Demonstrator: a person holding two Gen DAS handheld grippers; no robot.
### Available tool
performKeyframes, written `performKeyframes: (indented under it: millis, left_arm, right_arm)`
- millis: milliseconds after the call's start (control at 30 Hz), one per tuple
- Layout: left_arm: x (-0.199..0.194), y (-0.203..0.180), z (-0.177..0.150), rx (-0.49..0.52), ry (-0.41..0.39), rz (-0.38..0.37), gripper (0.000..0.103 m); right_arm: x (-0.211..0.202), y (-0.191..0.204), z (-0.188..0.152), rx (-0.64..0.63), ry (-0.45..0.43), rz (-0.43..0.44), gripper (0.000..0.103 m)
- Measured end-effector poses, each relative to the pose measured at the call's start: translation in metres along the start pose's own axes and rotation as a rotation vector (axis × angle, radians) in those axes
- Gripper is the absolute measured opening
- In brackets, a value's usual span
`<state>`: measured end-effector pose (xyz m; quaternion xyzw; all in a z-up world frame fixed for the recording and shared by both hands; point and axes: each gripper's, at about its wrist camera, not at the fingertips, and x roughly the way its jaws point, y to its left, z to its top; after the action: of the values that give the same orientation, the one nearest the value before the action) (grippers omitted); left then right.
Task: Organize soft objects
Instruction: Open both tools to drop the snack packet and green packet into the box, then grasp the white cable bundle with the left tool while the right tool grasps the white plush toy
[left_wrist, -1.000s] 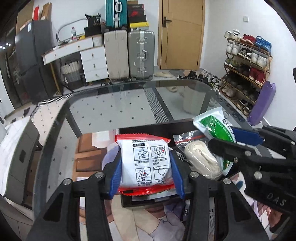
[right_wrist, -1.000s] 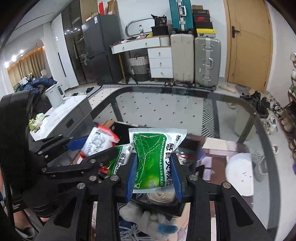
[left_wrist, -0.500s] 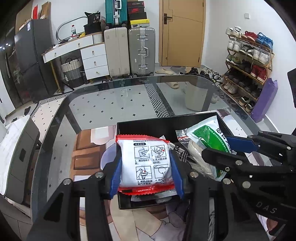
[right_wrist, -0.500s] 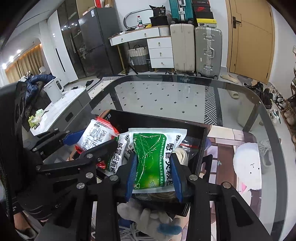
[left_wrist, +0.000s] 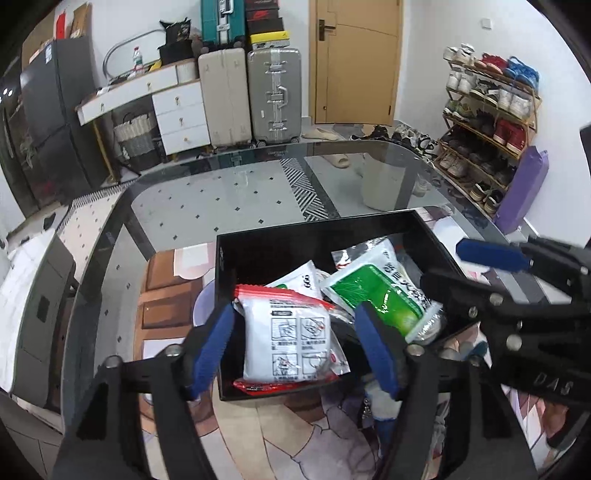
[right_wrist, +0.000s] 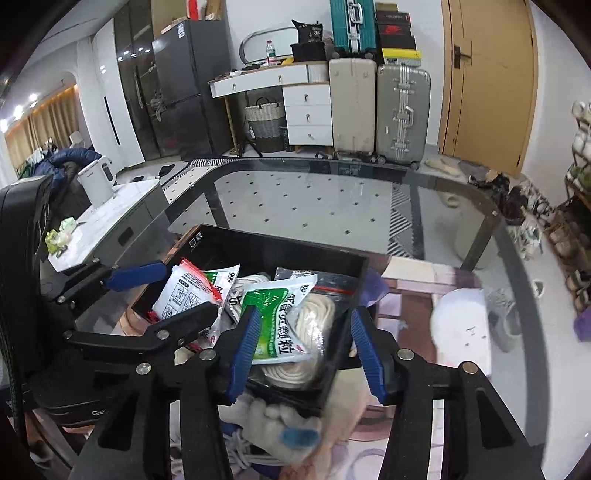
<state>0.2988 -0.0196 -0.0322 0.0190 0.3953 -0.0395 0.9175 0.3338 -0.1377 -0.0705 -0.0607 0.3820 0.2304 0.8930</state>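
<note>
A black box (left_wrist: 314, 225) stands on the glass table (left_wrist: 221, 192). Inside it lies a white packet with red ends (left_wrist: 291, 332), between the jaws of my left gripper (left_wrist: 295, 347). Those jaws are opening, and neither blue pad touches the packet. To its right a green-and-white packet (left_wrist: 384, 295) rests on the other contents. In the right wrist view the same green packet (right_wrist: 280, 325) lies in the box (right_wrist: 280, 240) between the opening jaws of my right gripper (right_wrist: 304, 350). It sits beside the left pad and well clear of the right one.
Also in the box are another white-green packet (right_wrist: 221, 280) and a bagged coil of white rope (right_wrist: 317, 314). A pale glove or cloth (right_wrist: 273, 417) and cord lie in front of the box. Suitcases (left_wrist: 273, 96), a desk and a shoe rack (left_wrist: 491, 110) stand beyond the table.
Both grippers have opened and let go of their packets. The white-red packet and the green packet now lie in the black box instead of being held above it.
</note>
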Motion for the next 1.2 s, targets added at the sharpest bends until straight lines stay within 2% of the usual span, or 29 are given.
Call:
performKeyframes:
  millis: [133, 233, 433, 567, 700, 867, 1033, 1200]
  left_arm:
    - [-0.009, -0.001, -0.002, 0.031, -0.018, 0.029, 0.083]
    - [-0.018, 0.002, 0.0, 0.023, -0.031, 0.024, 0.084]
    - [-0.047, 0.009, -0.002, 0.026, -0.047, -0.023, 0.087]
    - [-0.066, 0.011, -0.012, 0.023, -0.056, -0.05, 0.088]
    - [-0.074, 0.01, -0.019, 0.037, -0.056, -0.054, 0.088]
    - [-0.071, -0.006, -0.036, 0.094, -0.021, -0.083, 0.088]
    - [-0.057, -0.04, -0.053, 0.259, 0.036, -0.071, 0.088]
    - [-0.036, -0.061, -0.064, 0.305, 0.111, -0.13, 0.088]
  right_arm:
    - [-0.011, 0.0, -0.005, -0.009, -0.002, 0.022, 0.068]
    - [-0.018, 0.0, -0.007, 0.008, 0.0, 0.047, 0.068]
    - [-0.047, 0.001, -0.013, 0.036, -0.019, 0.067, 0.078]
    - [-0.063, -0.002, -0.019, 0.056, -0.028, 0.095, 0.081]
    - [-0.064, -0.002, -0.033, 0.058, 0.005, 0.12, 0.081]
    - [-0.06, -0.005, -0.047, 0.042, 0.05, 0.108, 0.081]
    - [-0.049, -0.012, -0.058, 0.051, 0.08, 0.073, 0.081]
    - [-0.033, -0.011, -0.065, 0.05, 0.125, 0.087, 0.081]
